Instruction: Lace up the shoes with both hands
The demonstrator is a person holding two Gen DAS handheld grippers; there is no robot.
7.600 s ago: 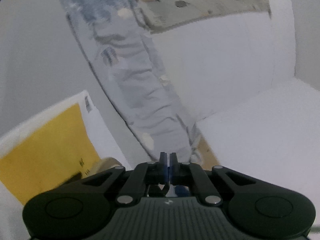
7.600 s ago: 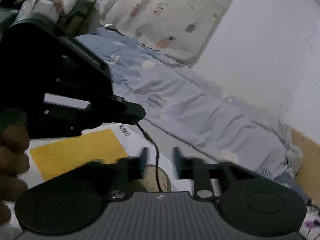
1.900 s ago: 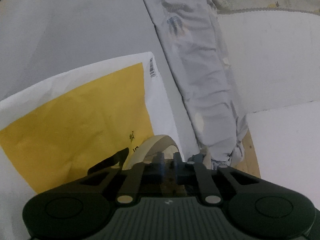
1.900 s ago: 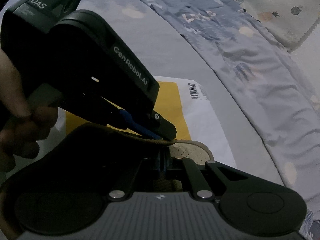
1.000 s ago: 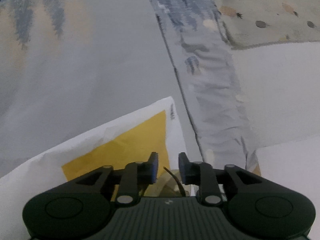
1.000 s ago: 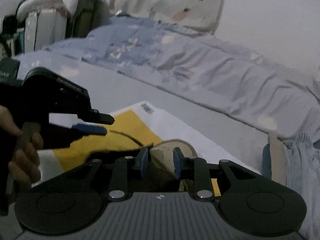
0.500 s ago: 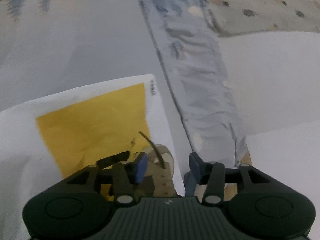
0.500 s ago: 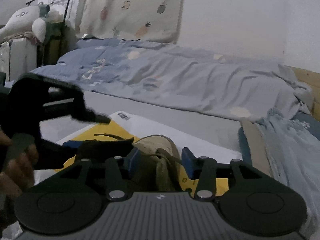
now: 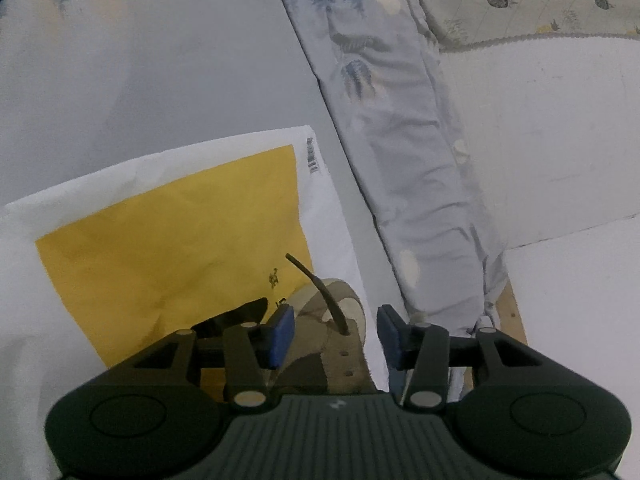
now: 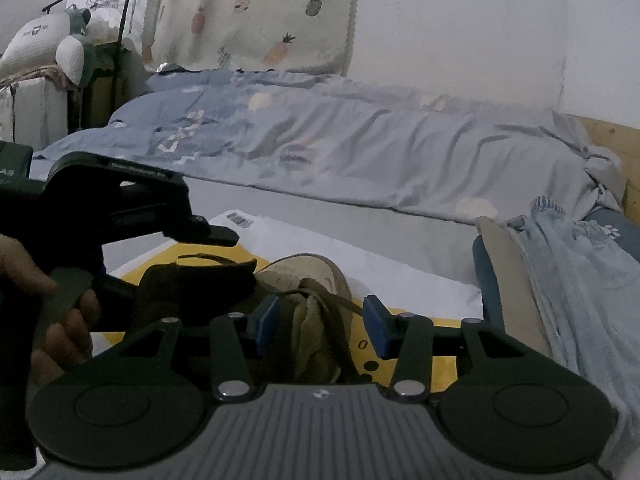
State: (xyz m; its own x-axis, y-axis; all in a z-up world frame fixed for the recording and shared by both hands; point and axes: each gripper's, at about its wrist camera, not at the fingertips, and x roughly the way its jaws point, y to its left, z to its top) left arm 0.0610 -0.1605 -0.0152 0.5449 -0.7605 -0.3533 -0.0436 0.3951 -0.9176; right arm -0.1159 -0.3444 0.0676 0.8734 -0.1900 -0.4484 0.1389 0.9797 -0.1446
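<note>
A beige shoe (image 9: 340, 300) lies toe away from me on a white and yellow mailer (image 9: 168, 248). A dark lace end (image 9: 316, 280) sticks up from an eyelet, free of both grippers. My left gripper (image 9: 334, 334) hovers over the shoe; its jaws are closing slightly, and no pad touches anything. In the right wrist view, my right gripper (image 10: 320, 320) stands open astride the shoe (image 10: 316, 272) and its dark laces (image 10: 340, 312). The left gripper's upper finger (image 10: 208, 234) reaches in above the dark tongue (image 10: 200, 276), with a hand (image 10: 60, 320) on its handle.
Rumpled blue-grey bedding (image 10: 360, 160) runs behind the mailer (image 10: 304, 240). A light blue cloth (image 10: 580, 280) lies at the right, close to my right gripper. A pineapple-print hanging (image 10: 256, 12), a white wall and a plush toy (image 10: 60, 40) are at the back.
Both grippers' jaws have spread wider than a second ago. The lace end now stands free above the shoe. Both views have swung toward the shoe.
</note>
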